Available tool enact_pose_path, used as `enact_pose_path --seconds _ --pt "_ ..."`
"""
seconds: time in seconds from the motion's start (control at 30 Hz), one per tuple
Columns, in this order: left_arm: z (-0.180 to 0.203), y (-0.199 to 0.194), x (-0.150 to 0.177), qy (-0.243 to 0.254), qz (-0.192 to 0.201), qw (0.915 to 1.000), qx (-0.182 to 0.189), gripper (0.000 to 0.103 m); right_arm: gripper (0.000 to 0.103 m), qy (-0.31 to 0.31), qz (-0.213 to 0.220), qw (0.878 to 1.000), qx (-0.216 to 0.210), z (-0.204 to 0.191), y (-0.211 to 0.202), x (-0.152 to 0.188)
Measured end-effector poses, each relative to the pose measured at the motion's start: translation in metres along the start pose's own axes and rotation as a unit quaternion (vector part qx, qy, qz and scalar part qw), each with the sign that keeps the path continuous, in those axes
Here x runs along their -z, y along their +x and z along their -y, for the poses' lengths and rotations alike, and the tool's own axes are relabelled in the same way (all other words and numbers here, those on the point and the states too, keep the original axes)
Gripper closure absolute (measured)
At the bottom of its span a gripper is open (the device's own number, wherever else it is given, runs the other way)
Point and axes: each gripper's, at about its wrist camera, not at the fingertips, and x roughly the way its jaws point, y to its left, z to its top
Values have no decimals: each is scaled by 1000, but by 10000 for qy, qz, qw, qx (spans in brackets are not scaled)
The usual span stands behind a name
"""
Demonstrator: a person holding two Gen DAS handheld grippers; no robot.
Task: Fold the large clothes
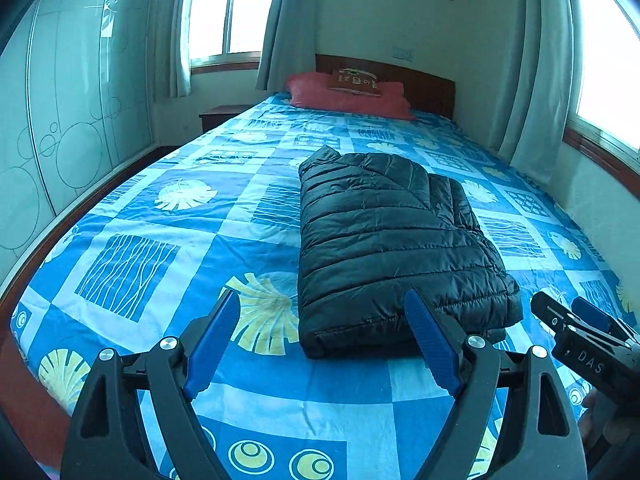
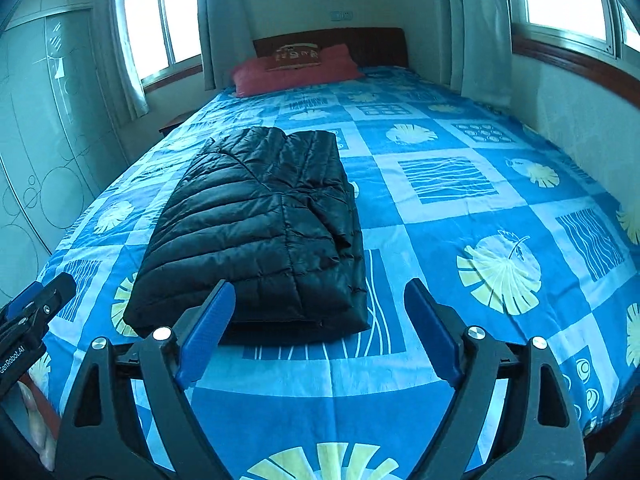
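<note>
Left tool (image 1: 322, 340) and right tool (image 2: 320, 332) gape empty; folded jacket (image 1: 384, 240) hides its sleeves.

glossy quilted black jacket (image 1: 392, 240) on matt printed cotton bedsheet (image 1: 168, 216); ribbed plastic fingers (image 1: 432, 344).

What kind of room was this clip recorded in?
A bedroom, most likely in a home: a bed with a patterned blue sheet, a red pillow against the wooden headboard, and curtained windows.
</note>
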Motion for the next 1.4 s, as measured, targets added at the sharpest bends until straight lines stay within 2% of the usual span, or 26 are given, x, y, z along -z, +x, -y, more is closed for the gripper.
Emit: enact_pose_path --seconds 0.8,1.4 --pt "7 -11 0 58 83 9999 35 20 16 -284 213 9994 5 -16 -12 -1" --pt "8 -8 2 34 2 10000 84 20 16 -289 170 9994 -27 -17 -8 1"
